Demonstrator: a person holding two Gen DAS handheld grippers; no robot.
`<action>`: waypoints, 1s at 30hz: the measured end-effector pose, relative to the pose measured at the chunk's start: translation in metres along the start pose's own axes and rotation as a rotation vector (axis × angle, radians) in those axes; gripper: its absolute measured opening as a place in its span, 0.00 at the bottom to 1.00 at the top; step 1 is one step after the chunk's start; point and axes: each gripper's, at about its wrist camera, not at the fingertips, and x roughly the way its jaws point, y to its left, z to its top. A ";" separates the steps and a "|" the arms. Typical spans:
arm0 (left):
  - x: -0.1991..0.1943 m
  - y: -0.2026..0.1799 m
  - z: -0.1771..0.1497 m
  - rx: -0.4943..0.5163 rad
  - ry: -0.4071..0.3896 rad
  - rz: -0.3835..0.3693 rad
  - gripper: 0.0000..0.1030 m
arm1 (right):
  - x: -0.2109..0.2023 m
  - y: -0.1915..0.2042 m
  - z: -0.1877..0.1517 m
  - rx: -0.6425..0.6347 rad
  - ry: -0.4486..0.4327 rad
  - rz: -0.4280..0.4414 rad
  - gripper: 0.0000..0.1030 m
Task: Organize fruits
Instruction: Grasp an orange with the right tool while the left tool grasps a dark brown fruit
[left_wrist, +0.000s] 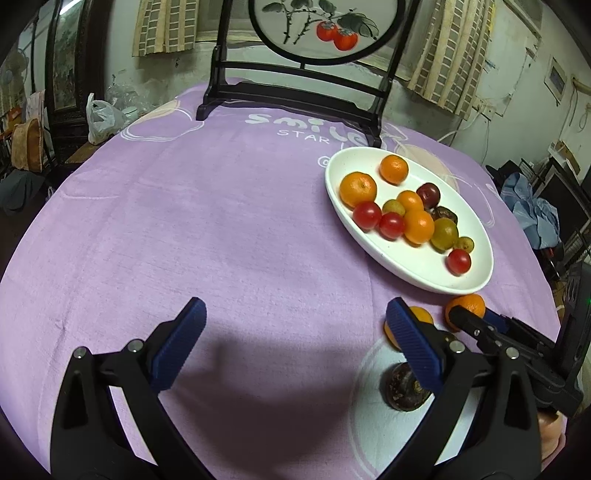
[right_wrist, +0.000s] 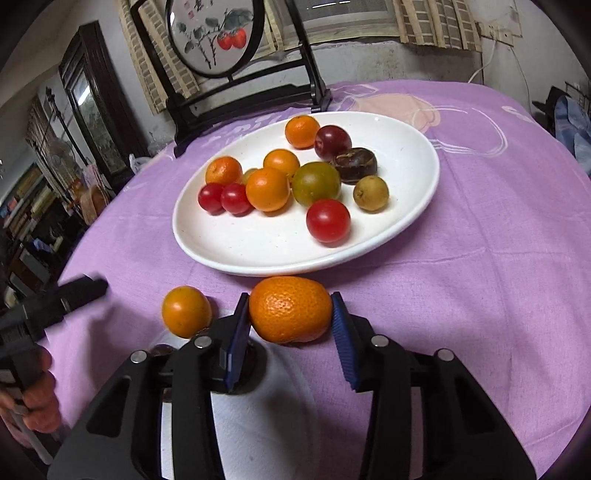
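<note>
A white oval plate (left_wrist: 424, 266) (right_wrist: 236, 251) holds several fruits: tangerines, red cherry tomatoes, green and dark plums. In the right wrist view, my right gripper (right_wrist: 290, 317) is shut on a large tangerine (right_wrist: 290, 310) just in front of the plate's near rim. A small orange (right_wrist: 185, 311) lies on the cloth to its left, and a dark fruit (right_wrist: 251, 360) is partly hidden under the left finger. In the left wrist view, my left gripper (left_wrist: 295, 332) is open and empty over bare cloth, left of the small orange (left_wrist: 421, 317), the dark fruit (left_wrist: 404, 387) and the held tangerine (left_wrist: 466, 308).
The table carries a purple cloth (left_wrist: 221, 221) with white print. A dark wooden stand with a round painted screen (left_wrist: 325, 26) stands at the far edge behind the plate. A plastic bag (left_wrist: 101, 118) and room clutter lie beyond the table's left edge.
</note>
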 end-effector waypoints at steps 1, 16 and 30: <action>0.001 -0.002 -0.001 0.018 0.012 -0.015 0.97 | -0.005 -0.002 0.000 0.017 -0.009 0.015 0.42; 0.003 -0.077 -0.053 0.498 0.146 -0.283 0.53 | -0.011 -0.015 0.003 0.109 0.006 0.045 0.42; 0.020 -0.079 -0.059 0.514 0.171 -0.243 0.44 | -0.014 -0.013 0.004 0.092 -0.001 0.044 0.42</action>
